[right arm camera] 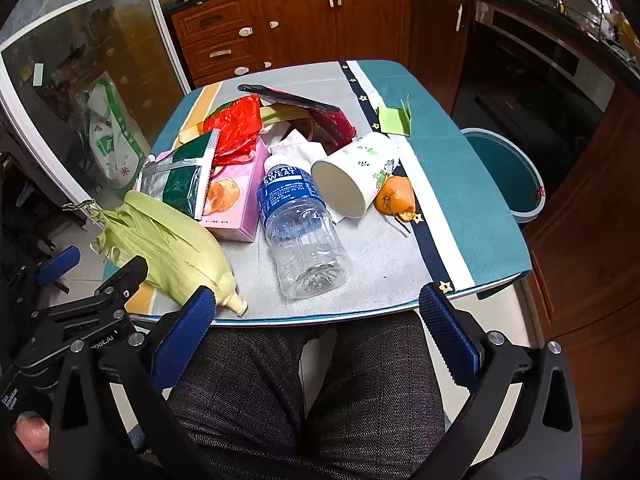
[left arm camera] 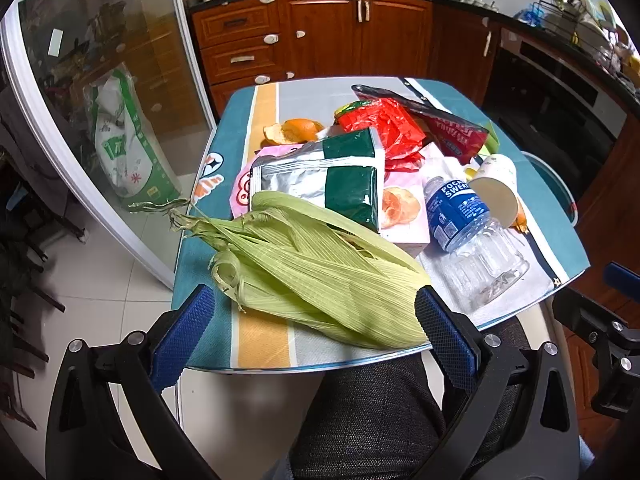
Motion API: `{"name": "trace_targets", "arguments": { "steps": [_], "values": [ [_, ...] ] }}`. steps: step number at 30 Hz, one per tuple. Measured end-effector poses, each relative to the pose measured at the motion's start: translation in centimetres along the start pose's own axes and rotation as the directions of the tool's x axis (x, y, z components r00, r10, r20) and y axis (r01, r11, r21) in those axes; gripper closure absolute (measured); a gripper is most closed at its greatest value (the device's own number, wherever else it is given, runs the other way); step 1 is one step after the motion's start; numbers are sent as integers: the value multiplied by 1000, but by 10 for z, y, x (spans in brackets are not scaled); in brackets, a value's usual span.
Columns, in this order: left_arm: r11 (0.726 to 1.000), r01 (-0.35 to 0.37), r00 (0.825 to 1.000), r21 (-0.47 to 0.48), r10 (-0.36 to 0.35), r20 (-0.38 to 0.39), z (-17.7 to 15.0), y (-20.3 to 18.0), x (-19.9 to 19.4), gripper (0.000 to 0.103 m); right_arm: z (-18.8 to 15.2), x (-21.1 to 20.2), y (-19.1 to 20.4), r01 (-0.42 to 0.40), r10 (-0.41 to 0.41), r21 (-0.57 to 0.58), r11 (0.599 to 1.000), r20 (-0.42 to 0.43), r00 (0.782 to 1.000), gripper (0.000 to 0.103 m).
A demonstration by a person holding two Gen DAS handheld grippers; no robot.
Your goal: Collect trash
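Trash lies in a heap on a small table (right arm camera: 460,184) with a teal, grey and yellow striped cloth, filling the middle of both views. At the bottom of the left wrist view, the left gripper (left arm camera: 316,332) has its blue pads spread wide with nothing between them, low before the near table edge. The right gripper (right arm camera: 318,330) at the bottom of the right wrist view is released in the same way, over the person's dark trousers (right arm camera: 304,392).

Nearest on the table is a green corn husk (left arm camera: 320,272), at the left front edge. Just behind it lie a silver and green foil pouch (left arm camera: 340,184) on a pink box (right arm camera: 236,204), and to the right an empty clear bottle (right arm camera: 300,224) on its side. Beside the bottle a paper cup (right arm camera: 352,172) lies tipped over, touching an orange peel (right arm camera: 394,196). Farther back are a red plastic bag (right arm camera: 236,124) and a red snack wrapper (left arm camera: 452,128). At the right of the frame, beyond the table, a teal bin (right arm camera: 508,172) stands on the floor.
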State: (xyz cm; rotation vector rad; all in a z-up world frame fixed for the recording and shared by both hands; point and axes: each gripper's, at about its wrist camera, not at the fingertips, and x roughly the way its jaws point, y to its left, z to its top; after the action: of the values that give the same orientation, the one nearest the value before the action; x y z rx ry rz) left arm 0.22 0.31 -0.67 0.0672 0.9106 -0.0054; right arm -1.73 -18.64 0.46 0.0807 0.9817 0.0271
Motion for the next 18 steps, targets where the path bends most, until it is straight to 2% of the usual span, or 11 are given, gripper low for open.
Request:
{"name": "trace_targets", "arguments": {
  "steps": [18],
  "values": [
    [1000, -6, 999, -8, 6, -35, -1, 0, 8, 3, -1, 4, -1, -7, 7, 5, 1000, -19, 1000, 5]
  ]
}}
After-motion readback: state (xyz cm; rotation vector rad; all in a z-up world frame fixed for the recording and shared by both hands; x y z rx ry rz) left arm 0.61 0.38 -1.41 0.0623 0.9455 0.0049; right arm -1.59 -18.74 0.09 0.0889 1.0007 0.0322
